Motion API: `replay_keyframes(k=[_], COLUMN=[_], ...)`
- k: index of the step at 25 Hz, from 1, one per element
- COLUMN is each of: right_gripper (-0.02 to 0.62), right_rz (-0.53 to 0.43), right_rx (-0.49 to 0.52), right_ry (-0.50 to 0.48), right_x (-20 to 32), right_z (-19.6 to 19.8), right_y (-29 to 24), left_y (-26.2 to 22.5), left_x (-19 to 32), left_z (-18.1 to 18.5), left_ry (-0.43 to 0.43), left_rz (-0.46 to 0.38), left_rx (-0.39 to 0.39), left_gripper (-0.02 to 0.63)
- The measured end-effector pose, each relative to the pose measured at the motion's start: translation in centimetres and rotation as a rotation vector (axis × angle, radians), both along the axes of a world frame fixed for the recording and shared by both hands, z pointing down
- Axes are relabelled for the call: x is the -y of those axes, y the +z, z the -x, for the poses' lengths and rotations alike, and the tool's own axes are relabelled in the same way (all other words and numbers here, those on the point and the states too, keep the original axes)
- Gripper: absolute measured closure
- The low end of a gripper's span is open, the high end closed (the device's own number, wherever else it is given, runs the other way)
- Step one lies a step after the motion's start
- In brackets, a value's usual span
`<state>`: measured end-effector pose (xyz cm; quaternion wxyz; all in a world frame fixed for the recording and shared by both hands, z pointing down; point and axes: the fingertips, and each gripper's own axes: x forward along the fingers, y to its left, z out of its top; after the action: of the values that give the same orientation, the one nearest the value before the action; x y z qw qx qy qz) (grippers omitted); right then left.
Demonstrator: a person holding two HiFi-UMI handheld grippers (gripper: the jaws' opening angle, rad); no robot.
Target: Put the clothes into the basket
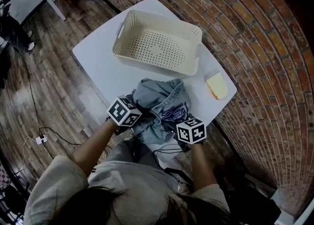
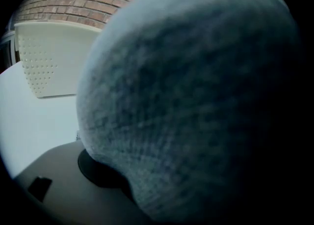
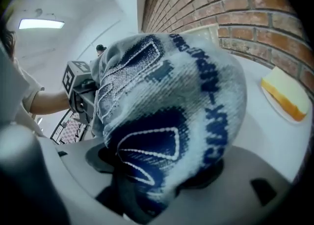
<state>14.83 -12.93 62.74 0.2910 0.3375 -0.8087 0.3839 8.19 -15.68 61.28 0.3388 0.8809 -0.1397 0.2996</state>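
Head view. The basket (image 1: 128, 51) stands empty on the white table (image 1: 95, 59), well ahead of both grippers, so I judge that nothing is done yet: the lift, the carry and the drop all remain. The one garment in view, a crumpled denim garment (image 1: 158, 96), lies between the basket and the tools. The left gripper (image 1: 134, 105) bites its near left edge, the right gripper (image 1: 179, 117) its near right edge. Its long axis runs away from my jaws towards the basket, though the bunching leaves no clear top or hem.

Left gripper view. Grey-blue cloth fills the gap; I read the jaws as clamped on it. The basket wall shows ahead and to the left.

Right gripper view. The jaws pinch a printed fold, and a yellow block (image 3: 287, 94) lies to their right.
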Motion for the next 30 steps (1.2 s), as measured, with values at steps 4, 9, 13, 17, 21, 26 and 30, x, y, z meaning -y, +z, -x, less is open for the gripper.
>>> replay_keyframes(k=[4,9,13,17,21,26,30], right_gripper=[0.291,0.301,0.301,0.301,0.301,0.301,0.301], right_rz=[-0.062,-0.188,-0.303,-0.412,-0.51,-0.61,-0.693], right_rx=[-0.031,-0.049,-0.061,-0.091,-0.113,-0.123,-0.14], right_ry=[-0.049,-0.057,-0.034,-0.036,-0.048,-0.049,-0.056], right_x=[-0.2,0.2,0.9,1.8,3.0,4.4,6.8], right_z=[1.0,1.9,2.0,2.0,2.4,2.8,3.0], right_y=[-2.3,-6.8,-11.9,-17.1,-21.8,-26.5,-29.8], left_y=[-2.0,-6.4,-11.6,-16.8,-21.5,-26.3,-29.6], left_x=[-0.9,-0.7,-0.1,0.7,1.7,2.9,5.2], left_z=[0.5,1.4,1.5,1.5,2.0,2.4,2.7], left_ry=[-0.032,-0.074,-0.059,-0.063,-0.069,-0.068,-0.074], left_rz=[0.016,-0.067,-0.194,-0.303,-0.402,-0.505,-0.585], left_rx=[-0.078,-0.153,-0.174,-0.208,-0.23,-0.241,-0.258], left_gripper=[0.246,0.265,0.267,0.267,0.267,0.267,0.267])
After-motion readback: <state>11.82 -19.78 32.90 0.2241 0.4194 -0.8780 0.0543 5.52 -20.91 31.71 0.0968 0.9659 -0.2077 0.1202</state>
